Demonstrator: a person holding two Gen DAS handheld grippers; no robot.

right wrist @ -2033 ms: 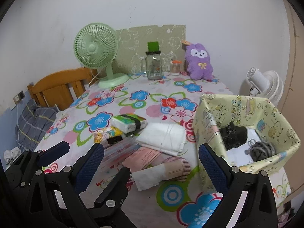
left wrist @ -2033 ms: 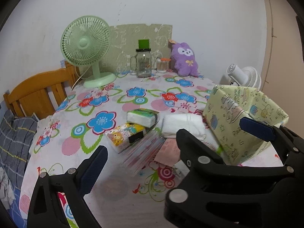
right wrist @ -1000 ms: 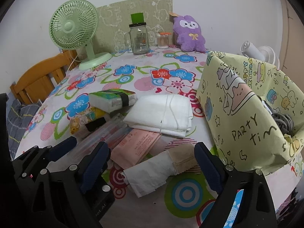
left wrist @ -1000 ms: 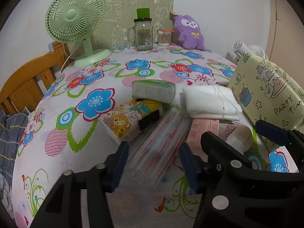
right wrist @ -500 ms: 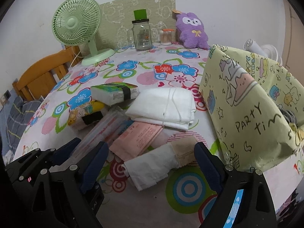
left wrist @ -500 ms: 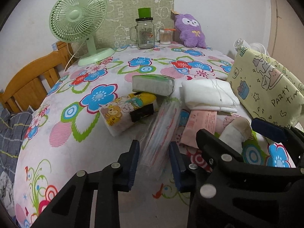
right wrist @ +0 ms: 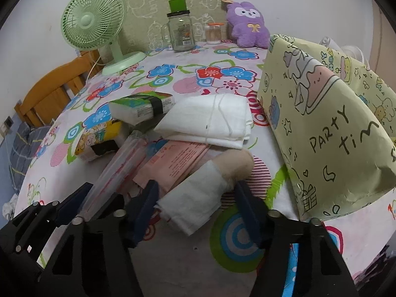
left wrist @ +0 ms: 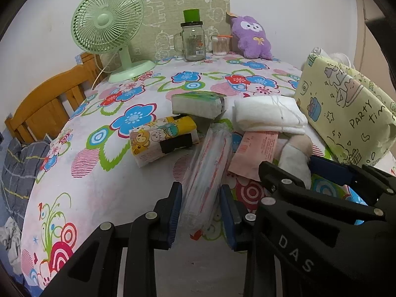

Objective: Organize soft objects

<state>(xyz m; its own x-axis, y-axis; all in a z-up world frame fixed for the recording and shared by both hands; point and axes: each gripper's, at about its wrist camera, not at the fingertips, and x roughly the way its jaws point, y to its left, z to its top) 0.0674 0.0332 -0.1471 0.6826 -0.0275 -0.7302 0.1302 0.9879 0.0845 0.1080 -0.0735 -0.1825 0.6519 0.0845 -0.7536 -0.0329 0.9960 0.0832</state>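
Note:
My left gripper (left wrist: 201,206) is shut on the near end of a clear plastic packet with red stripes (left wrist: 209,170), which lies on the floral tablecloth (left wrist: 104,188). My right gripper (right wrist: 198,209) is open, its fingers on either side of a rolled white-and-beige cloth (right wrist: 205,188) without pressing it. Beside these lie a pink packet (right wrist: 178,160), a folded white cloth (right wrist: 212,121), a yellow cartoon tissue pack (left wrist: 163,138) and a green tissue pack (left wrist: 198,104). The yellow "party time" paper bag (right wrist: 329,133) stands at the right.
A green desk fan (left wrist: 109,29), a glass jar with a green lid (left wrist: 194,42), a cotton swab jar (left wrist: 219,45) and a purple plush toy (left wrist: 252,37) stand at the table's back. A wooden chair (left wrist: 49,101) is at the left edge.
Both grippers moved lower and closer to the objects. My left gripper closed onto the striped clear packet. My right gripper came around the rolled cloth and narrowed.

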